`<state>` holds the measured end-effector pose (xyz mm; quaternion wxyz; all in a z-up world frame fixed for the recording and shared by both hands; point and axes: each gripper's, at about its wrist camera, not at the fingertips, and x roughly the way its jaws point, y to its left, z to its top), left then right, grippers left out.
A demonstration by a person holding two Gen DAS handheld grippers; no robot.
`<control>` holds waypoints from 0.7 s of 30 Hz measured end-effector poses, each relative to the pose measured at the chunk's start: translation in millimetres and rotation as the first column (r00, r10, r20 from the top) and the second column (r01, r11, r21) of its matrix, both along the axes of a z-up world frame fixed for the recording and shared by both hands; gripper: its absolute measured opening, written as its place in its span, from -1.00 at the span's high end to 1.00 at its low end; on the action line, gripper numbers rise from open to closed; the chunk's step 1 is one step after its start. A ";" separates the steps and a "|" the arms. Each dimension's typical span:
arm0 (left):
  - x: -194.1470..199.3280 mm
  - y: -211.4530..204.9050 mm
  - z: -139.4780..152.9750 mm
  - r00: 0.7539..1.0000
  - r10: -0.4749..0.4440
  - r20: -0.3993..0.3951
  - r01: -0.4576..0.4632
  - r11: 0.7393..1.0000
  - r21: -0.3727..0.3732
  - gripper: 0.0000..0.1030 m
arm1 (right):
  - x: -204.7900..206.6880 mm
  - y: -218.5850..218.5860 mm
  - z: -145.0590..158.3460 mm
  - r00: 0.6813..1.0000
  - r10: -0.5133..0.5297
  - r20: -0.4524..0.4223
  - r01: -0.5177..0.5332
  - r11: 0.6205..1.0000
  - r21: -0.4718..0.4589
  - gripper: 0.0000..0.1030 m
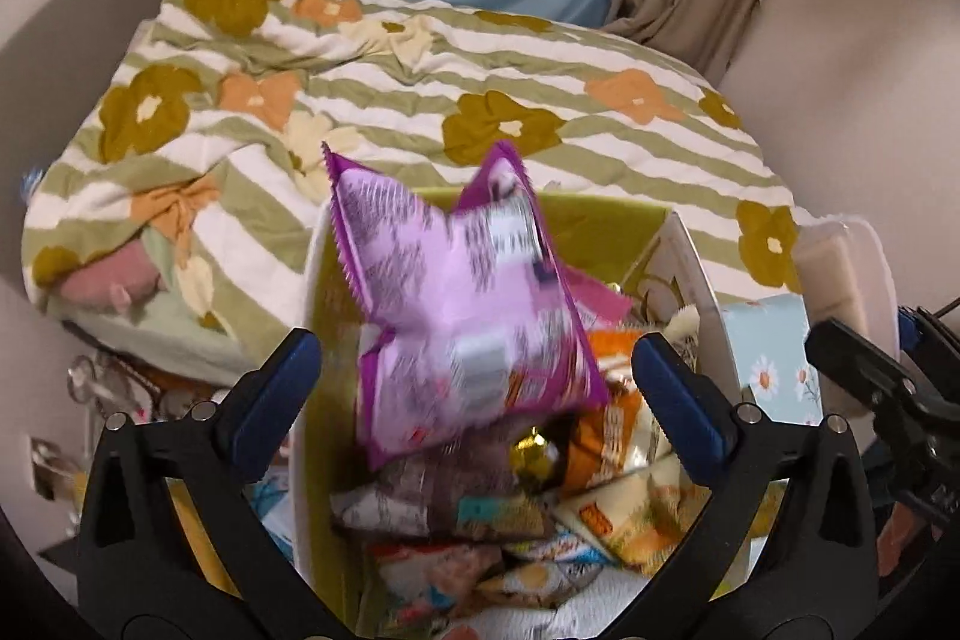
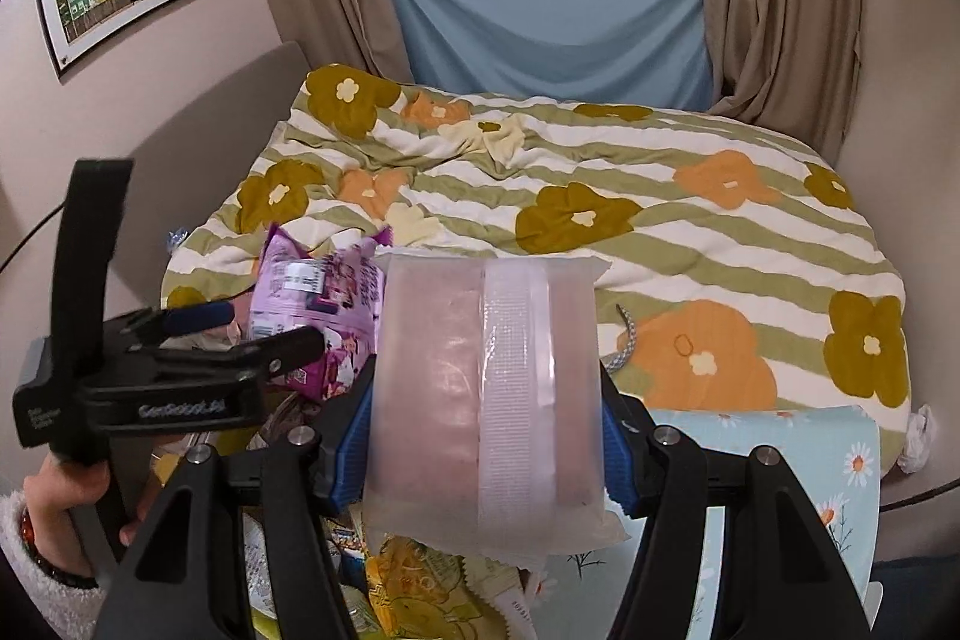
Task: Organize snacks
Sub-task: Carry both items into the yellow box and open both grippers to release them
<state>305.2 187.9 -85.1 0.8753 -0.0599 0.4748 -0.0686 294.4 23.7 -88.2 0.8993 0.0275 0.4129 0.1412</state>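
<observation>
Scene: snack bin w/ green lining sits at near edge of bed, on floral quilt; bin already heaped w/ mixed packets.
Left gripper: jaws spread as wide as they go, nothing pinched; blue pads stand clear either side of the bin's opening.
Purple snack bag: blurred, between but not touching the left pads, above the heap, approx over bin's middle. Looks loose and dropping, judged from blur.
Purple bag axis: long axis runs near-to-far along the bin, tilted; serrated top end points up toward quilt, bottom end down at the pile.
Right gripper: partly closed, pads pressing both sides of a frosted pink packet.
Pink packet axis: long axis upright, away from the gripper; white seam strip faces camera, top edge toward quilt. Held over bin's right-hand side.
Risk 1: purple bag may land on the heap's peak and slide over bin's left rim; cause = pile already high.
Risk 2: pink packet gripped low, could pivot or slip; cause = smooth film.
Risk 3: grippers near each other over bin; could clash.
</observation>
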 end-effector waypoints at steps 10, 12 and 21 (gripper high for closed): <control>-52.9 25.5 4.2 0.998 0.054 0.026 -0.055 0.998 0.040 -1.00 | -10.9 28.3 -6.1 0.996 0.091 -0.004 -0.091 0.996 0.014 -0.13; -57.9 32.3 -0.3 0.998 0.067 0.016 -0.067 0.997 0.035 -1.00 | -11.0 36.1 -10.3 0.994 0.107 -0.014 -0.107 0.994 0.012 -0.13; -69.8 47.6 -19.6 0.998 0.070 -0.001 -0.069 0.996 0.064 -1.00 | -0.7 55.9 -31.4 0.991 0.112 -0.073 -0.107 0.992 0.063 -0.54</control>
